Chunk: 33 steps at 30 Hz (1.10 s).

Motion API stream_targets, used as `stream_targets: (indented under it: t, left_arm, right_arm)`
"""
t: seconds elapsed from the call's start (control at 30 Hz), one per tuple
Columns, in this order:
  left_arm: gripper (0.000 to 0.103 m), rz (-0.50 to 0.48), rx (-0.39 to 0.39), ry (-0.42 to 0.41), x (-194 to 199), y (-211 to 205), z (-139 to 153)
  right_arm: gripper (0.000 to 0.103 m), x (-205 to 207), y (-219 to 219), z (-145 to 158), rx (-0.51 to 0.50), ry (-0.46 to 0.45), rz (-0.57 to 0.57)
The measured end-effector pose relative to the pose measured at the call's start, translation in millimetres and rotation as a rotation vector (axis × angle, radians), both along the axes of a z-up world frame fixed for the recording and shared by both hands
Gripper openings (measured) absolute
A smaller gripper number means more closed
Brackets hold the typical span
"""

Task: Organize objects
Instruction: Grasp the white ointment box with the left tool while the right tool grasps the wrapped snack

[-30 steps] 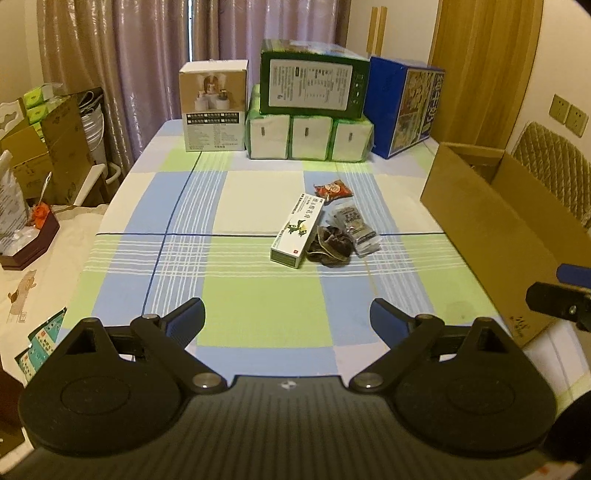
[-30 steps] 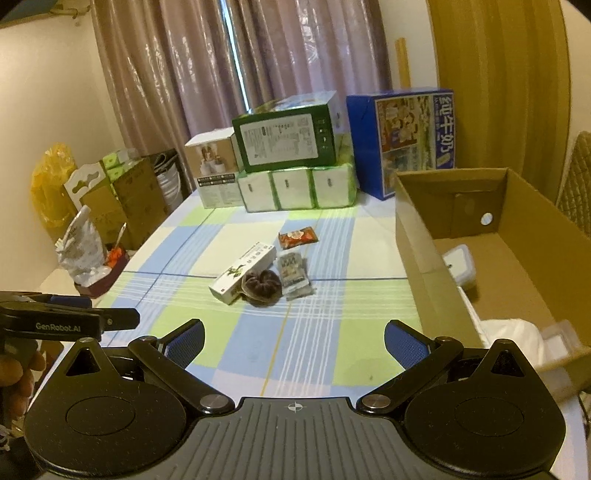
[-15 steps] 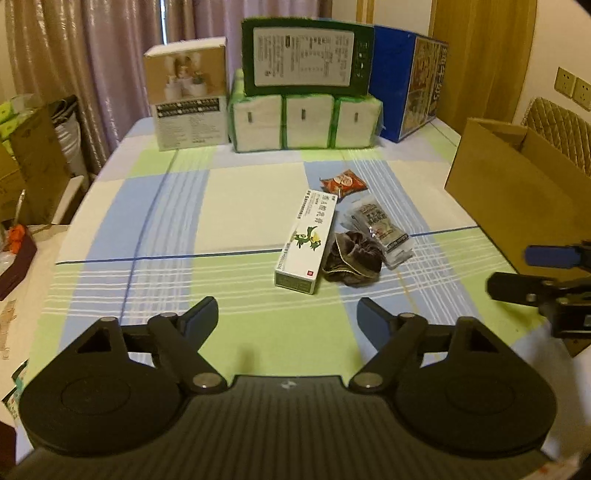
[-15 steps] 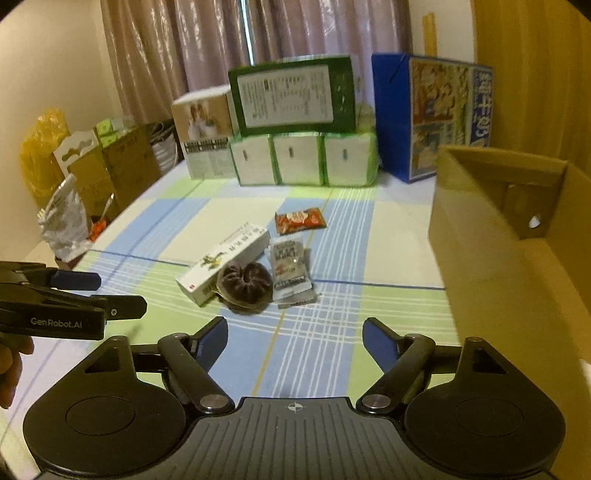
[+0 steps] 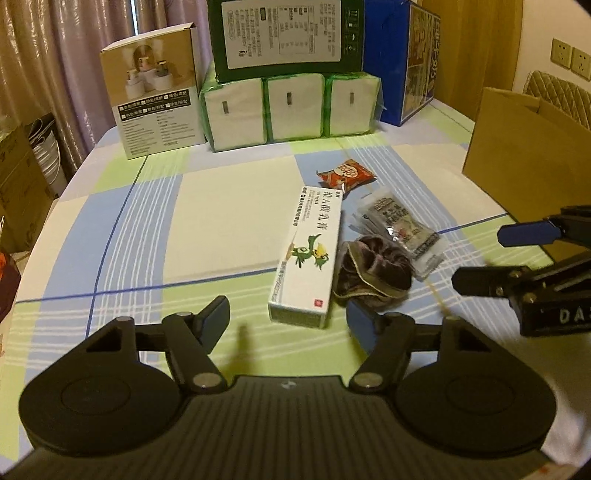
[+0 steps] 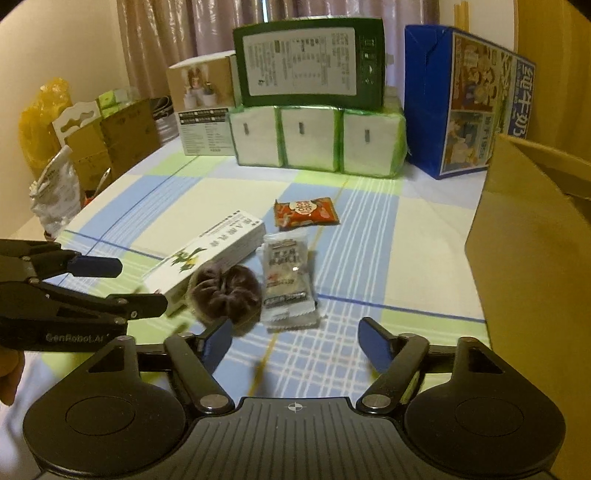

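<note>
Checked tablecloth (image 5: 147,229) with curtains (image 5: 55,55) behind stacked boxes (image 5: 284,37).

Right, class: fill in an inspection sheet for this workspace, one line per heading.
Surface: checked tablecloth, flat.
Job's things: white ointment box, dark scrunchie, clear snack packet, red snack packet, clustered; open cardboard box beside them.
Clutter: tissue packs, green box, blue milk carton at the far edge.
Grippers: left hand-held gripper and right hand-held gripper open, empty.
Cables: nothing seen.
Surroundings: curtains.
</note>
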<state>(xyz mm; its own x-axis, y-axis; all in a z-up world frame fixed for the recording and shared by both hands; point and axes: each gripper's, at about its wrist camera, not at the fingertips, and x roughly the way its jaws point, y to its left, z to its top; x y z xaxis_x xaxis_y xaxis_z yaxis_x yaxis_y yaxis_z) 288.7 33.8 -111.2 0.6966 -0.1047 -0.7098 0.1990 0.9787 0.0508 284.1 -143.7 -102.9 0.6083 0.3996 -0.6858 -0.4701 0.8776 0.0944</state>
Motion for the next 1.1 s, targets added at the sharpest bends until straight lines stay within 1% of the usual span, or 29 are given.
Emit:
stream_targets:
  t: [0.07, 0.3, 0.4, 0.53, 0.6, 0.67, 0.7, 0.83, 0.93, 1.1]
  left_arm:
    - [0.060, -0.009, 0.005, 0.000, 6, 0, -3]
    - [0.055, -0.017, 0.009, -0.003, 22, -4, -11]
    - [0.053, -0.017, 0.009, 0.004, 26, -5, -13]
    - [0.050, -0.022, 0.012, 0.003, 31, -6, -16]
    - [0.047, -0.024, 0.012, 0.001, 33, -7, -17]
    - [0.044, -0.025, 0.017, 0.002, 34, -7, -18]
    - [0.043, -0.025, 0.015, 0.003, 34, -7, -18]
    - [0.037, -0.013, 0.008, 0.022, 29, -6, -15]
    - [0.033, 0.011, 0.009, 0.043, 18, -2, -13]
    - [0.033, 0.036, 0.002, 0.075, -11, 0, -9]
  right_arm:
    - [0.065, 9, 0, -3, 0.009, 0.004, -0.004]
    - [0.064, 33, 8, -11, 0.030, -0.006, -0.010]
    - [0.062, 44, 17, -17, 0.013, -0.014, -0.006]
    - [0.051, 53, 27, -27, -0.006, -0.010, 0.012]
    - [0.048, 53, 32, -29, -0.026, -0.028, 0.024]
    - [0.037, 52, 34, -29, -0.035, -0.032, 0.034]
    - [0.036, 51, 34, -28, -0.040, -0.030, 0.032]
    - [0.034, 49, 27, -25, -0.057, -0.003, -0.013]
    - [0.034, 43, 18, -23, -0.066, 0.026, -0.056]
    - [0.034, 24, -5, -16, -0.044, 0.101, -0.124]
